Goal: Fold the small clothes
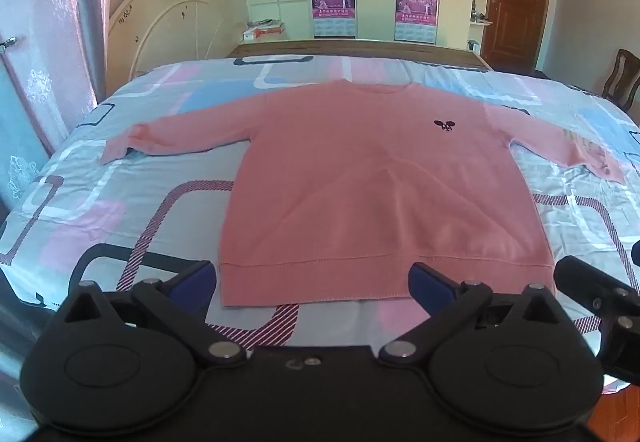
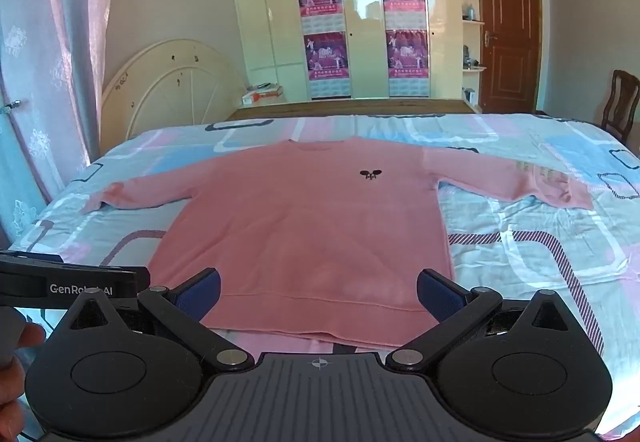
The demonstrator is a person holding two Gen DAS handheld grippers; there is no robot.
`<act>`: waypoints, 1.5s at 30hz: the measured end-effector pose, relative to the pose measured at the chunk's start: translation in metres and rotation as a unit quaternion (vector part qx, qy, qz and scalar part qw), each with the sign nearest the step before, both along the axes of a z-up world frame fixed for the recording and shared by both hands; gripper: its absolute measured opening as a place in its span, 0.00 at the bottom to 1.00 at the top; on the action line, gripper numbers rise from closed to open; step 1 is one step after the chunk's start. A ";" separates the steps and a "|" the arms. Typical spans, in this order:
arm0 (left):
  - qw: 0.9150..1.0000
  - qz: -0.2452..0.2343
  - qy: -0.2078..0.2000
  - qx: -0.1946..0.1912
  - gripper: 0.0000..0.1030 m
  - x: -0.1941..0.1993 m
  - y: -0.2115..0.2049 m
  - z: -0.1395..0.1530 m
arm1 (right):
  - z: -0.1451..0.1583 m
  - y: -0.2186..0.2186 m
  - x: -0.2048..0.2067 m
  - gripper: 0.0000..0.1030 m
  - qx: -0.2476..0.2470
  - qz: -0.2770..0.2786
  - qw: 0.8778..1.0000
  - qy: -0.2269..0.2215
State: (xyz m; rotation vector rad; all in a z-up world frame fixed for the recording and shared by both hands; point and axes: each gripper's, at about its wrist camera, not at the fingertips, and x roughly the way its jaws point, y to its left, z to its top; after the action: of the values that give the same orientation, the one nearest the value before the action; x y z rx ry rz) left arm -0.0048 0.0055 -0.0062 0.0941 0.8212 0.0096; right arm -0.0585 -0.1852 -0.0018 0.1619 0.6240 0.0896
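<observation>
the only writing i can read is "genrob…ai" in white letters on the black body of the left gripper (image 2: pixel 76 284), which pokes into the right wrist view from the left edge; some letters sit behind my own linkage. the posters (image 2: pixel 404 32) on the cream wardrobe (image 2: pixel 280 22) carry lines of text, but they are too small and blurred to make out. the pink sweater (image 1: pixel 372 178) has a small dark embroidered emblem (image 1: pixel 445 125) on the chest, two round shapes over a little figure, with no legible lettering. there is pale print on the sleeve (image 1: pixel 588 150) at the right of the picture that i can't read either.

the sweater lies flat and face up on the bed (image 1: pixel 100 210), over a patterned sheet of pink, blue and grey rounded squares, with the collar at the far side, the hem toward me and both sleeves spread out sideways.

in the left wrist view the left gripper (image 1: pixel 312 282) hangs just short of the hem, its blue pads (image 1: pixel 196 280) spread wide apart with nothing between them; the hem's left corner sits just beside the left pad. the right gripper (image 2: pixel 318 292) is likewise wide open and empty, poised over the near hem, with the ribbed band visible between its pads (image 2: pixel 438 292). part of a hand (image 2: pixel 16 362) shows at the lower left edge of that view.
</observation>
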 end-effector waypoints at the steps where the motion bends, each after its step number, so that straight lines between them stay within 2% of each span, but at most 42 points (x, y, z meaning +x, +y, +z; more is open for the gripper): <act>1: 1.000 0.000 0.001 -0.001 0.99 0.000 0.001 0.000 | 0.000 0.000 0.000 1.00 -0.001 0.000 1.000 0.000; 45: 1.000 0.015 0.017 0.008 0.99 0.024 0.007 -0.010 | 0.000 0.003 0.018 1.00 0.006 -0.003 1.000 -0.001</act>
State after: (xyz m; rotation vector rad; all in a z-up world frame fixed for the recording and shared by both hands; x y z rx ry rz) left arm 0.0188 0.0129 -0.0159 0.0983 0.8560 0.0429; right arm -0.0407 -0.1820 -0.0014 0.1760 0.6207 0.0886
